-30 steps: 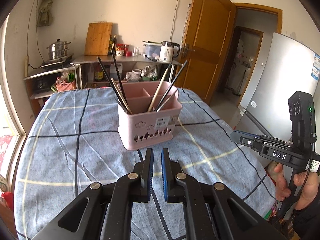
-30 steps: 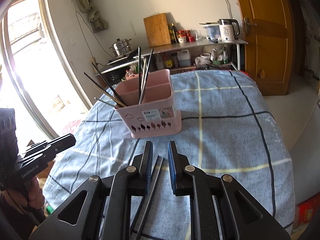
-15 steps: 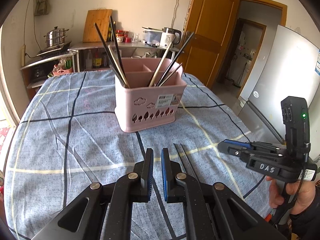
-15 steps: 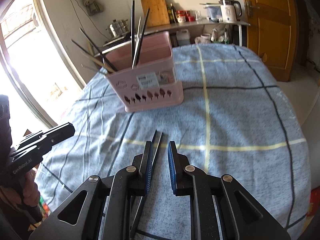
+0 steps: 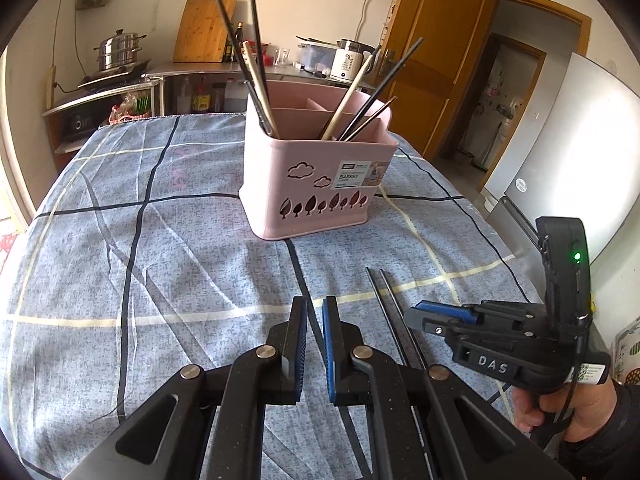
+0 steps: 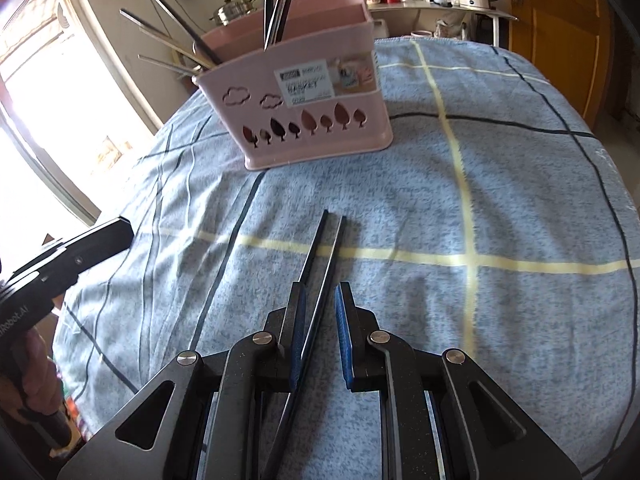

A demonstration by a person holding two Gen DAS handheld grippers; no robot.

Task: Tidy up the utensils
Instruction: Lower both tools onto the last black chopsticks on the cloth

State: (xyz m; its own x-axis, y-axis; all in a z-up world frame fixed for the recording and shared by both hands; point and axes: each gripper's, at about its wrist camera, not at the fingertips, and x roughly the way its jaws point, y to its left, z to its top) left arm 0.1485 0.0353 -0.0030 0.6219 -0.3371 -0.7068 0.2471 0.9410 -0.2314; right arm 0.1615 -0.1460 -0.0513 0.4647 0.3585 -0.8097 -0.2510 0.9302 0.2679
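Observation:
A pink utensil basket (image 5: 316, 184) stands on the blue checked tablecloth, with several chopsticks upright in its compartments; it also shows in the right wrist view (image 6: 312, 108). Two dark chopsticks (image 6: 324, 256) lie side by side on the cloth in front of it, also seen in the left wrist view (image 5: 390, 304). My right gripper (image 6: 318, 304) is open and low over the cloth, its jaws on either side of the near part of the chopsticks. My left gripper (image 5: 315, 316) has a narrow gap between its jaws, is empty, and sits left of the chopsticks.
The table (image 5: 140, 248) has a blue cloth with dark and yellow lines. Behind it are shelves with a steel pot (image 5: 120, 50), a cutting board (image 5: 204, 30) and a kettle (image 5: 352, 60). A wooden door (image 5: 432, 68) and a fridge (image 5: 568, 140) stand at the right.
Both grippers have moved forward and lower toward the table. The right gripper has come down over the two chopsticks, which now lie between its open jaws.

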